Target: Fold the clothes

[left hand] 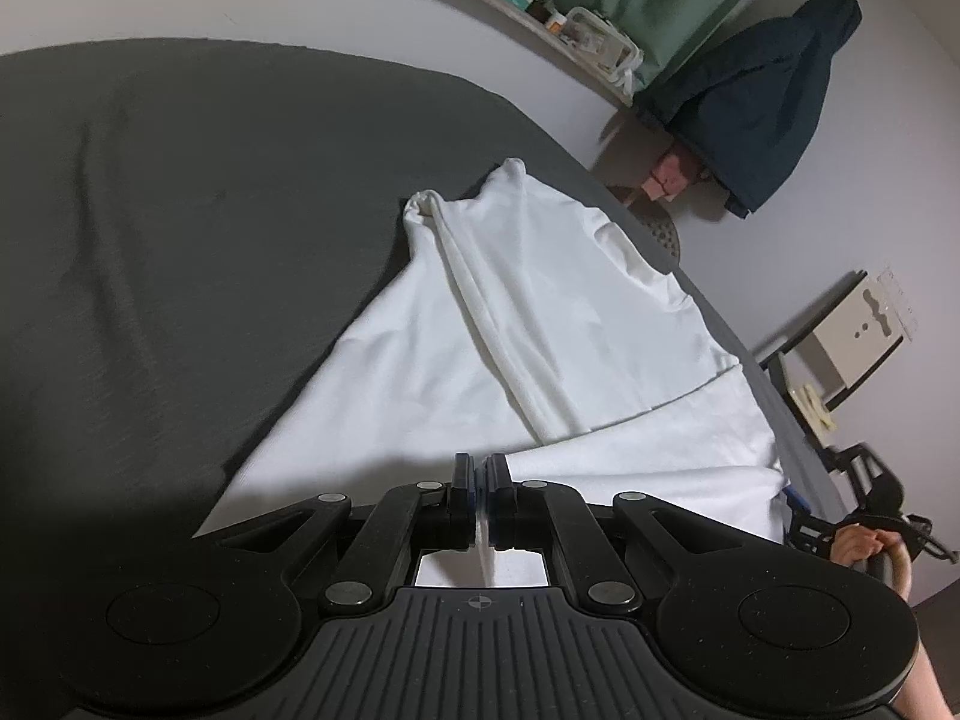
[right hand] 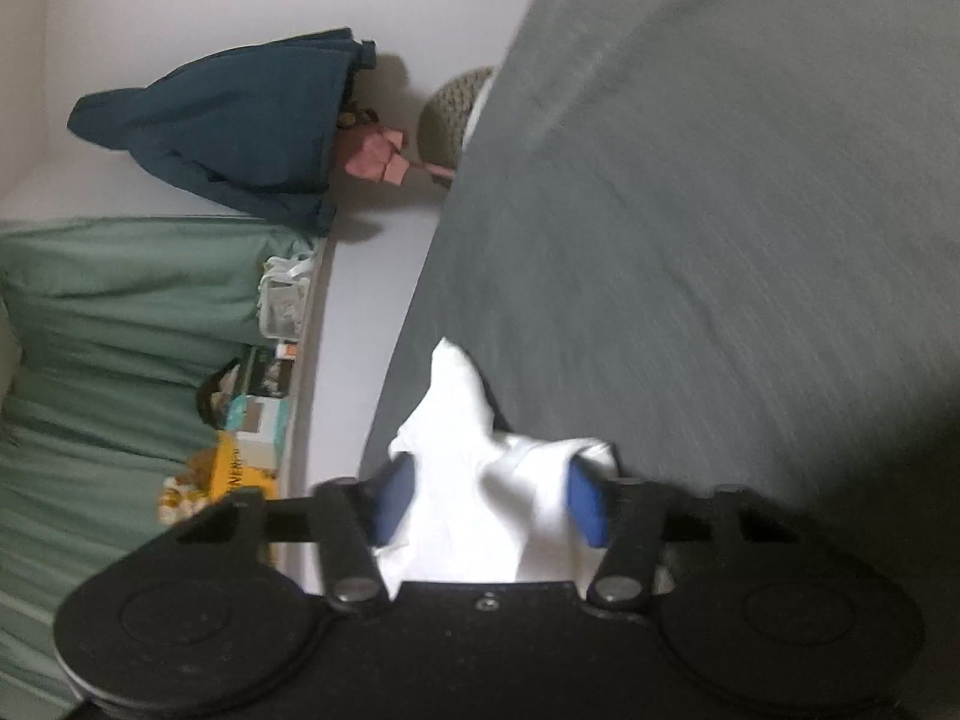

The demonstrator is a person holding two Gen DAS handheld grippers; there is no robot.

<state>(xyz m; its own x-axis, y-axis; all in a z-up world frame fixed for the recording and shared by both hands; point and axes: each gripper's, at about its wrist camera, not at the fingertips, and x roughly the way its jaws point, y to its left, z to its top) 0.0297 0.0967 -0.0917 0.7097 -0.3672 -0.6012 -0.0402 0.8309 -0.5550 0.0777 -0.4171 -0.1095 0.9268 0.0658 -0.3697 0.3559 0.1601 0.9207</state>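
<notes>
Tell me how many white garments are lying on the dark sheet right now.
1. A single white garment lies spread on the dark sheet, its near edge at the left gripper; another could be hidden beneath it.

Grey bed point(left hand: 180, 210) (white garment point(left hand: 510, 312) atop).

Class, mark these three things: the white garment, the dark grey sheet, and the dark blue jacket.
white garment point(left hand: 540, 312), left wrist view, on its rumpled middle fold.
dark grey sheet point(left hand: 180, 210), left wrist view, on a bare stretch.
dark blue jacket point(right hand: 240, 126), right wrist view, on its body.
</notes>
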